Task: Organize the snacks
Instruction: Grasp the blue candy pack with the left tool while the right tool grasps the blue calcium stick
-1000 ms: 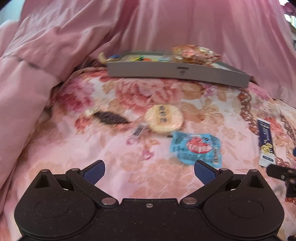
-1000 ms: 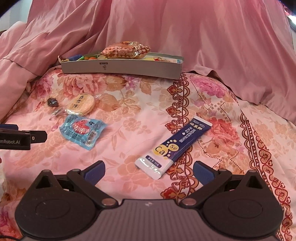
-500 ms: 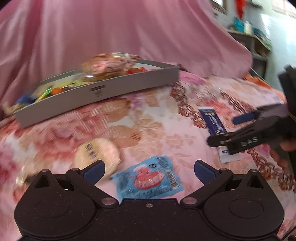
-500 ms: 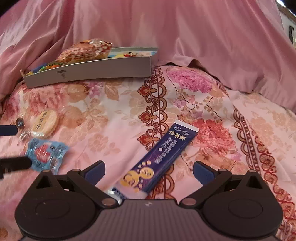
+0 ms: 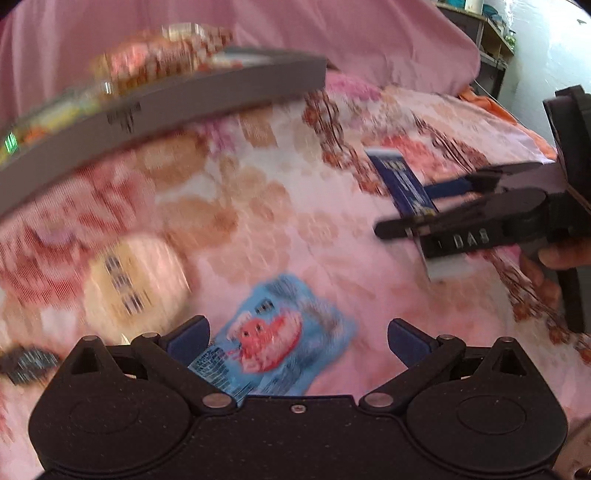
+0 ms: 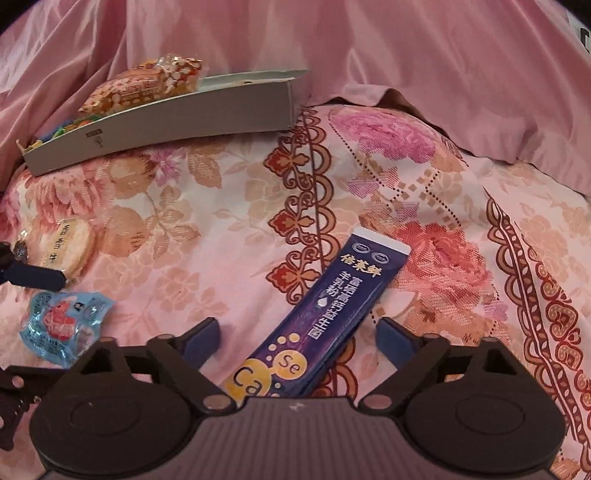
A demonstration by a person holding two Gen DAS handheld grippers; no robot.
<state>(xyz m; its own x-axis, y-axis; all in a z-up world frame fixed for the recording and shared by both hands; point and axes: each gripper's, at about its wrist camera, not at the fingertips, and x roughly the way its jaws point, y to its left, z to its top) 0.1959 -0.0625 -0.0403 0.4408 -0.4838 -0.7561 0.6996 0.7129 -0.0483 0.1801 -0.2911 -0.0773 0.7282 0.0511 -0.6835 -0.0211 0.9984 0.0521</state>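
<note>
My left gripper (image 5: 297,338) is open and low over a light blue packet with a red figure (image 5: 280,332), which lies between its fingers. A round pale cracker (image 5: 136,280) lies to the left of it. My right gripper (image 6: 299,338) straddles the lower end of a dark blue stick packet (image 6: 332,314). Its jaws are closing, and gaps still show between the pads and the packet. A grey tray (image 6: 177,122) at the back holds several snacks, with an orange spotted bag (image 6: 144,85) on top. The left wrist view is blurred.
Everything lies on a pink floral bedspread (image 6: 221,221), with a plain pink cover (image 6: 369,55) heaped behind the tray. A small dark candy (image 5: 26,363) lies at the far left. A person's hand (image 5: 554,258) grips the right tool. A shelf (image 5: 491,33) stands at the upper right.
Both grippers have come closer to the bedspread. The left one swung right and rolled, bringing the light blue packet between its fingers. The right one moved over the dark blue stick and its jaws narrowed.
</note>
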